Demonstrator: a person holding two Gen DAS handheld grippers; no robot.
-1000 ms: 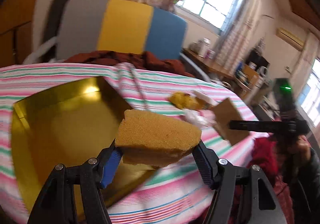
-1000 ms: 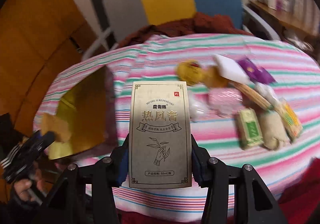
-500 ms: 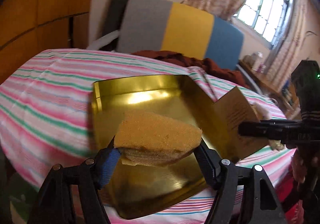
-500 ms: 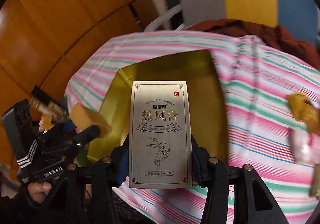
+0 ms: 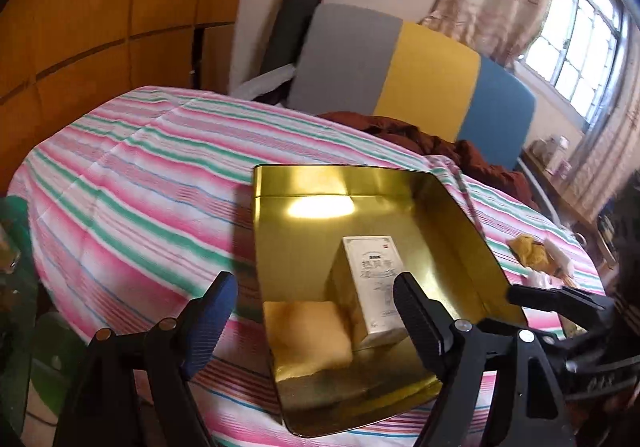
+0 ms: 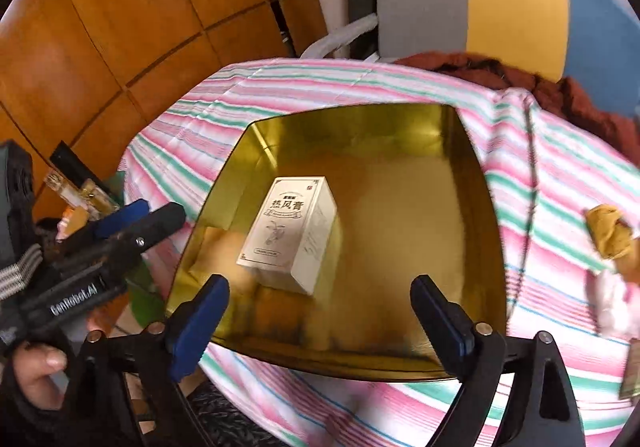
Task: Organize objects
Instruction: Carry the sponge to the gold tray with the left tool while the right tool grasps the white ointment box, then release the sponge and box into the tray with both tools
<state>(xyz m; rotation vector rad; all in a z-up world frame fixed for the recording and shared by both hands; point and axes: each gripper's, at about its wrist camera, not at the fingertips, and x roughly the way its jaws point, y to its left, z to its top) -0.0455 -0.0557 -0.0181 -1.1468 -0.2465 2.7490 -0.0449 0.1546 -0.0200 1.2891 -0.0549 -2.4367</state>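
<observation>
Inside the gold tray (image 6: 476, 151) on the striped surface (image 5: 120, 183), a pale carton (image 6: 290, 231) lies flat near the tray's front left corner, with a yellow sponge (image 5: 308, 331) touching it, tucked into that corner. Both sets of tongs stand wide and hold nothing: the left tongs (image 5: 316, 315) hover over the tray's front left corner, the right tongs (image 6: 320, 311) over its front rim.

My right gripper (image 6: 320, 311) hangs wide apart and empty over the near rim of the shiny gold square metal tray (image 6: 476, 207), where the white printed cardboard box (image 6: 288, 231) lies flat, with the left gripper (image 6: 132, 223) beside the tray.
</observation>
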